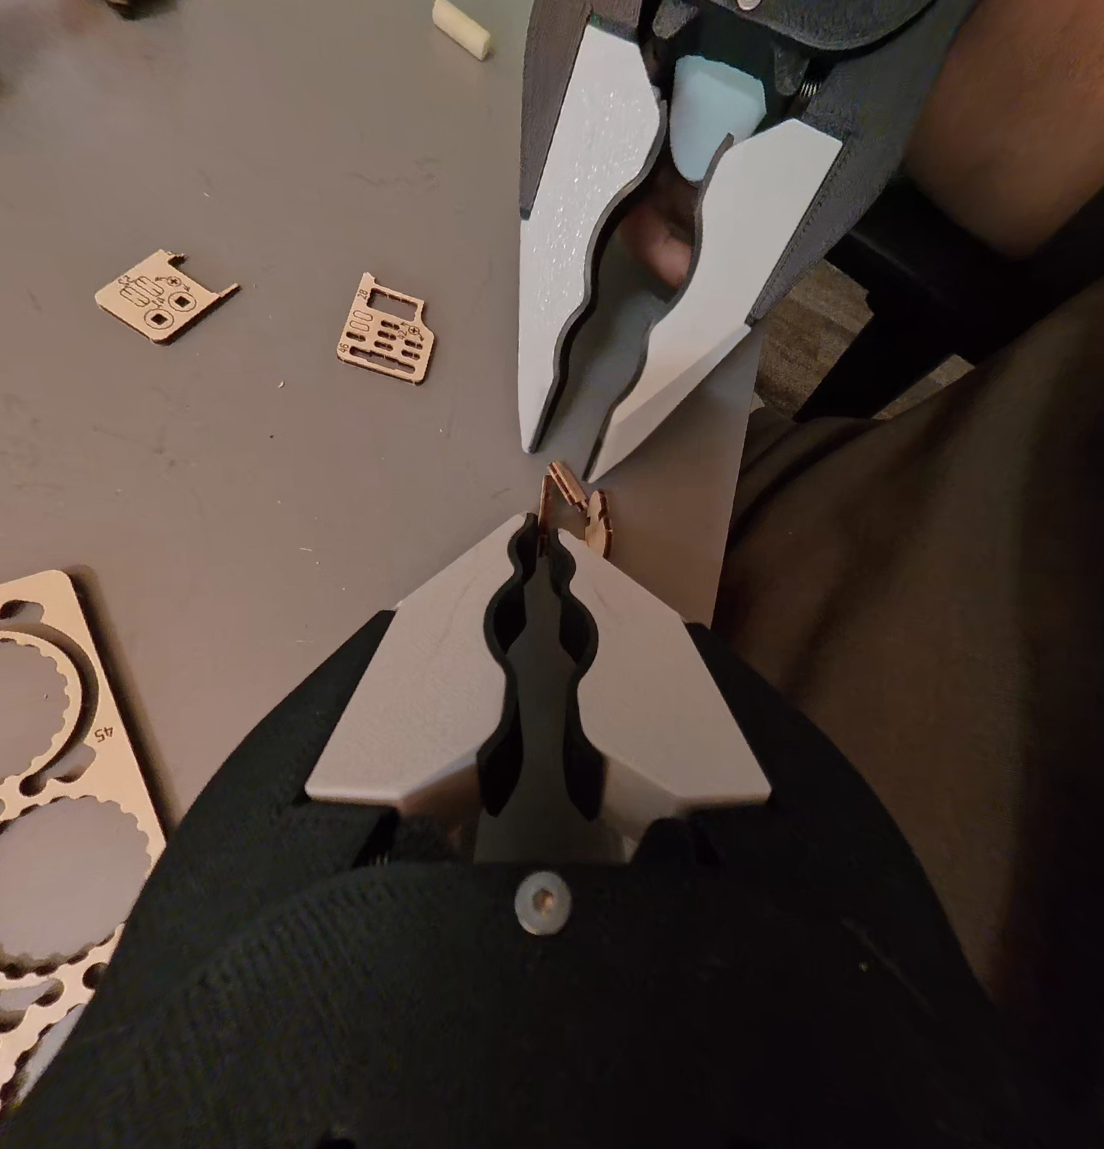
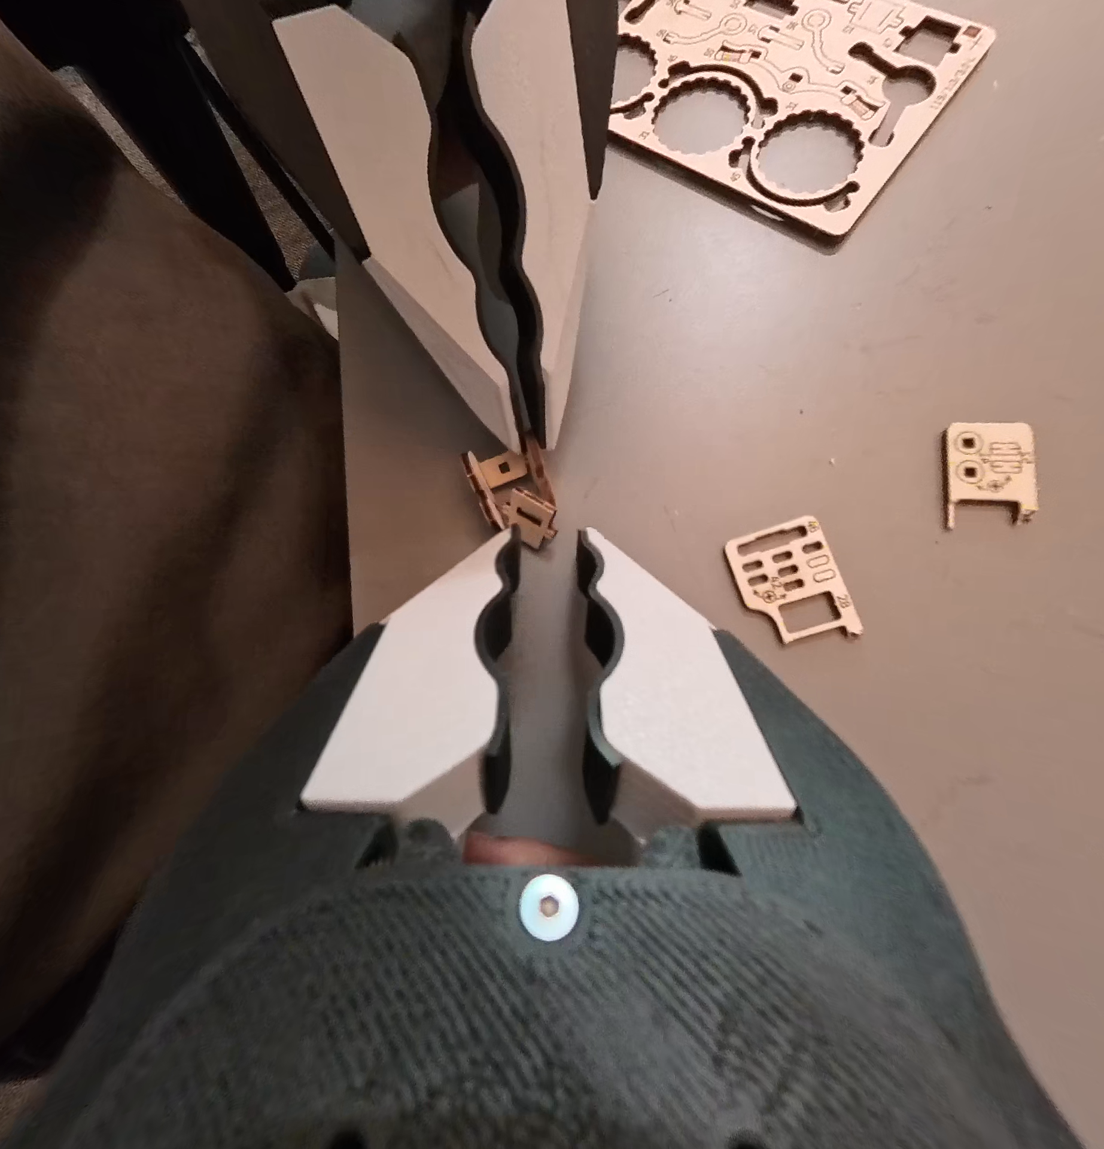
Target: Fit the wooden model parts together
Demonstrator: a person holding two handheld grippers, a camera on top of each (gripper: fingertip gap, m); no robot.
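Note:
My left gripper (image 1: 542,530) is shut on a small wooden assembly (image 1: 571,505) of slotted flat pieces and holds it just above the grey table, near its edge. In the right wrist view the left gripper (image 2: 532,435) comes down from the top, clamped on the top of the assembly (image 2: 510,488). My right gripper (image 2: 549,536) is open, with its tips right at the lower piece of the assembly, which lies by the left fingertip (image 2: 506,541). The right gripper (image 1: 561,463) also shows in the left wrist view, tips slightly apart just beyond the assembly.
Two loose wooden parts lie on the table (image 1: 257,466): a slotted one (image 1: 384,329) (image 2: 791,578) and one with two round marks (image 1: 167,297) (image 2: 987,472). A punched-out wooden sheet (image 1: 58,590) (image 2: 934,106) lies farther off. A small white block (image 1: 462,28) sits far away. A person's lap borders the table edge.

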